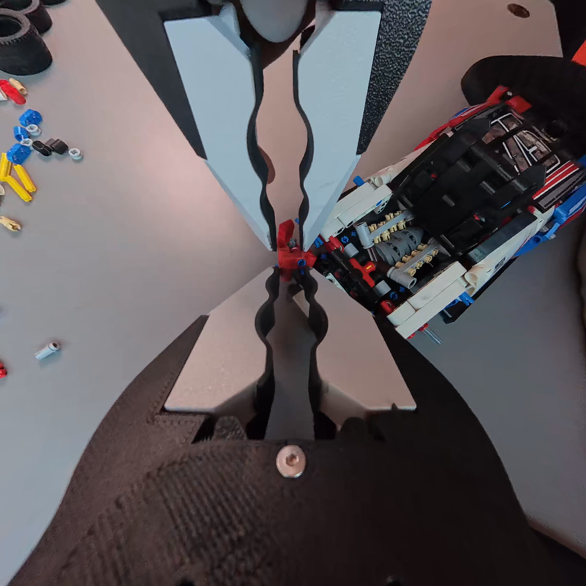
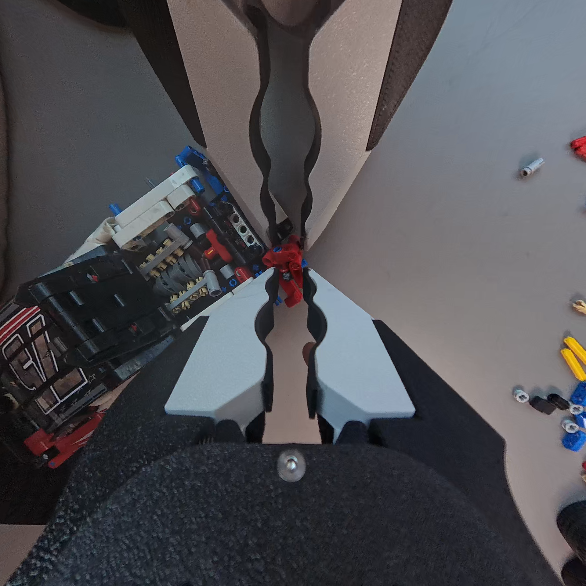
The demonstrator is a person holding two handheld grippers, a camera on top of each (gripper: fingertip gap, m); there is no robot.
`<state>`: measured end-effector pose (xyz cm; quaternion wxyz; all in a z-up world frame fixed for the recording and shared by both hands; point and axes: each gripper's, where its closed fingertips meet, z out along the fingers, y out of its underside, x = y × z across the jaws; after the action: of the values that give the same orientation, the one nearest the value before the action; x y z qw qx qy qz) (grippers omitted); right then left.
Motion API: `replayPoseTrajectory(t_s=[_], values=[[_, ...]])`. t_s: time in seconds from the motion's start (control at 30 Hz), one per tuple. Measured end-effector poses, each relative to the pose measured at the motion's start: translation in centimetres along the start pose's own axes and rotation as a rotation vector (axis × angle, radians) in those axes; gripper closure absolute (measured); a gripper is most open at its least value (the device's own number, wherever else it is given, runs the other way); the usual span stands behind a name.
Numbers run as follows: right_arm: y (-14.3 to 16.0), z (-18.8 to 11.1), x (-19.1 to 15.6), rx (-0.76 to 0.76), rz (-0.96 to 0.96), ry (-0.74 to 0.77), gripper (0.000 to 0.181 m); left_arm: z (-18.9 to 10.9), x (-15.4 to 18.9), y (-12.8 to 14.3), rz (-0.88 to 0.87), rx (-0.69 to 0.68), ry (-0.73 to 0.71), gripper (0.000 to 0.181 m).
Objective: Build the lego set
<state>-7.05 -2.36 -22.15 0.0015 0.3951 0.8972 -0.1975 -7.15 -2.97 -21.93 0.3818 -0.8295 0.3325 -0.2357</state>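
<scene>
- Both grippers meet tip to tip over the same small red lego assembly (image 1: 290, 250), at the open end of the lego car (image 1: 444, 228).
- Left gripper (image 1: 290, 271): my dark fingers come up from the bottom of the left wrist view, narrowed almost together at the tips, pinching the lower part of the red assembly.
- Right gripper (image 2: 288, 279): my pale grey fingers with wavy black pads (image 2: 266, 314) nearly closed on the red assembly (image 2: 287, 266) from the opposite side; the longer red arm of the piece sits between the pads.
- Red assembly has blue pins and a small grey axle stub; it touches the car's end frame. Whether it is seated there I cannot tell.
- Car lies on the grey table (image 1: 111, 253), tilted diagonally in both views: white side beams, black roof panels, red and blue trim, exposed grey and tan engine parts just behind the red assembly.
- Loose parts well off to the side on the table: yellow axle connectors (image 1: 19, 180), blue pieces (image 1: 30, 119), black connectors (image 1: 50, 147), one light grey pin (image 1: 47, 350) lying alone, red bits at the edge.
- Black tyres (image 1: 19, 47) at the upper left corner of the left wrist view.
</scene>
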Motion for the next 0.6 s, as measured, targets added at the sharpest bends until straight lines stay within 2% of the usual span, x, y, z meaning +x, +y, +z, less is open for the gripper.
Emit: replayPoseTrajectory(t_s=[0.2, 0.6], values=[[-0.31, -0.05, -0.22, 0.024, 0.014, -0.022, 0.169, -0.03, -0.07, 0.4, 0.071, -0.016, -0.026, 0.175], [-0.84, -0.41, -0.02, 0.088, 0.056, -0.079, 0.177, -0.13, 0.01, 0.61, 0.055, -0.039, -0.036, 0.175]])
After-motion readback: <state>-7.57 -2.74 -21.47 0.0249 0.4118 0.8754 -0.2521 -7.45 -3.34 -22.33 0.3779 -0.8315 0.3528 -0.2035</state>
